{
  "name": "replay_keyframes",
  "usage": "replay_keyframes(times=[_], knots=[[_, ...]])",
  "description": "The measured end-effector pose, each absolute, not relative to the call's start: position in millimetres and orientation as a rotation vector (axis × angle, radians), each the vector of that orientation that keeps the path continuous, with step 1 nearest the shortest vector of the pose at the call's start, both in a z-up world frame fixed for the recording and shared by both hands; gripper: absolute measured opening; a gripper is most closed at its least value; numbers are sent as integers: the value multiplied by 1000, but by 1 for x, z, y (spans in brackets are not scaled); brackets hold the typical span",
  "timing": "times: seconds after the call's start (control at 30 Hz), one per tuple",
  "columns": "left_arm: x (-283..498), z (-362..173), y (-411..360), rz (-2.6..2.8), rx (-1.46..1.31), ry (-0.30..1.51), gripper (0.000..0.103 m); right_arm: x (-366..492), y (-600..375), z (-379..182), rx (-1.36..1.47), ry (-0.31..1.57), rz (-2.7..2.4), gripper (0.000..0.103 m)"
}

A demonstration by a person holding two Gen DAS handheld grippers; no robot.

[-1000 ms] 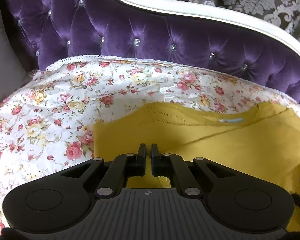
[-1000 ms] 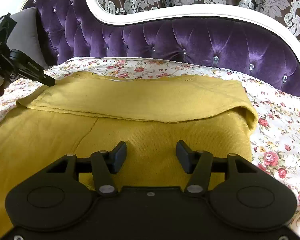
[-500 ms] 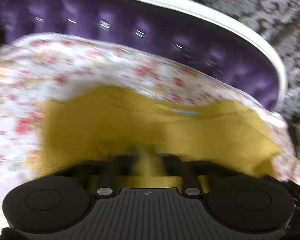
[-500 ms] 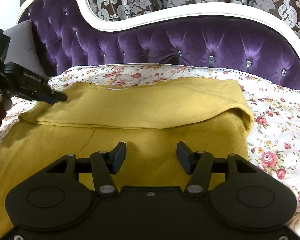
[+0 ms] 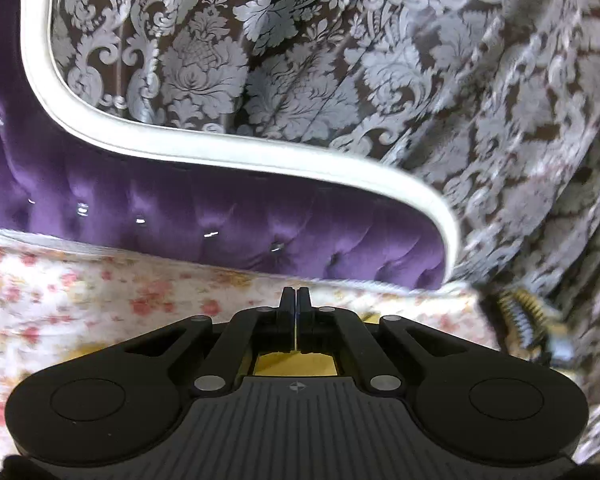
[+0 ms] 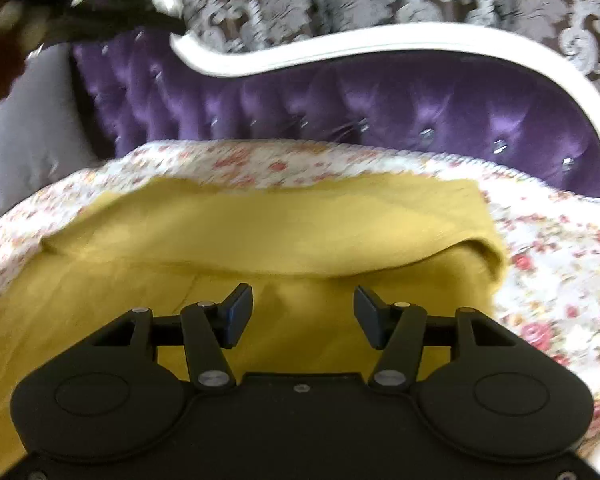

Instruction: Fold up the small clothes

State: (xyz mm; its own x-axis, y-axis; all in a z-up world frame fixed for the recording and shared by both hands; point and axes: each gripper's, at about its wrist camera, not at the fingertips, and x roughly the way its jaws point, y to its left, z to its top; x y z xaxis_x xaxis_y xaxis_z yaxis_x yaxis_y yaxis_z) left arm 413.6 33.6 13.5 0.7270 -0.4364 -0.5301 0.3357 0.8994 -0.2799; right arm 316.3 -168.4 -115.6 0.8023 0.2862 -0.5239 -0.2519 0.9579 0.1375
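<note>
Pointing down at a shallow slant, the right gripper (image 6: 303, 312) is hanging over the near part of the yellow garment (image 6: 284, 232), with its two fingers (image 6: 236, 312) standing well apart and nothing between them but the cloth lying underneath. Can't tell whether the tips are touching the fabric or floating just above it.

The garment is lying spread on the flowered bedsheet (image 6: 548, 264), with its far portion folded over toward the near side, so a soft doubled edge is running left to right just beyond the fingertips. The right end of that fold is sitting plump and rounded near the sheet's right side.

The left gripper (image 5: 295, 300) is looking a lot higher: its view is mostly taking in the purple tufted headboard (image 5: 228, 224), the white frame (image 5: 236, 156) and the patterned curtain (image 5: 340, 60) behind it. Its fingers are pressed together, tip to tip, and I'm not seeing any cloth pinched between them. Only a small bit of yellow is peeking out under the fingers, close to the body of the tool, so the garment is sitting below and nearer than the tips.

In the right wrist view, the far left top corner is showing a dark blurry shape, too smeared to name. A grey cushion (image 6: 32, 128) is leaning at the far left.
</note>
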Motion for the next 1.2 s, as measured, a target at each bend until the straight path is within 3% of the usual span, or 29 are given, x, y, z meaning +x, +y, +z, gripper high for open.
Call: replay_keyframes(times=[0.27, 0.4, 0.6, 0.9, 1.2], knots=[[401, -77, 44, -296, -7, 782, 3, 354, -199, -113, 186, 689, 266, 62], [399, -114, 52, -257, 54, 846, 3, 353, -213, -119, 245, 650, 256, 62], [398, -115, 62, -268, 20, 821, 3, 358, -216, -110, 291, 465, 343, 63], [398, -116, 66, -269, -34, 820, 3, 377, -196, -116, 278, 600, 409, 65], [397, -116, 70, -280, -59, 814, 3, 384, -208, -127, 264, 597, 233, 69]])
